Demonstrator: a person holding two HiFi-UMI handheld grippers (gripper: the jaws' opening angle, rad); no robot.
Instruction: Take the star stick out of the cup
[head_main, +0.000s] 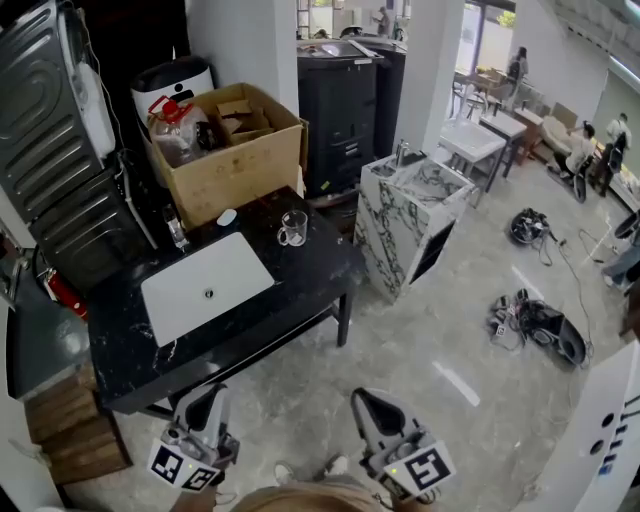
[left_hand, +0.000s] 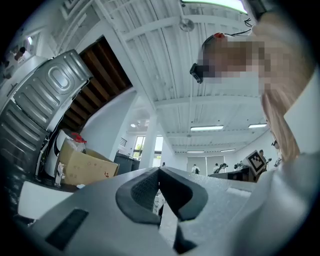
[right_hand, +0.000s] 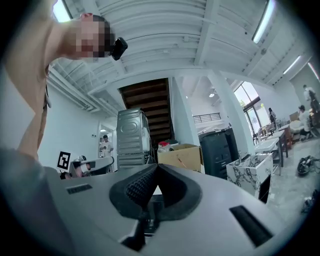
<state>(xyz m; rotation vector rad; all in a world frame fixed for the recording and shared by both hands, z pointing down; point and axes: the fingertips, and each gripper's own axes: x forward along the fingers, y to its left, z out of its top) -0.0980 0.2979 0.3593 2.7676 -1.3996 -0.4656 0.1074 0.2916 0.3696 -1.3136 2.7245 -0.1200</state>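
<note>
One glass cup (head_main: 292, 228) sits on the desk (head_main: 305, 275), contents unclear; left gripper (left_hand: 159, 173) and right gripper (right_hand: 156, 169) both pressed together, empty.

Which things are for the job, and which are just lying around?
For the job: glass cup, left gripper, right gripper (both shut, empty). The star stick is too small to make out from here.
Just lying about: cardboard box, white sink basin, marble washstand, floor cables.
</note>
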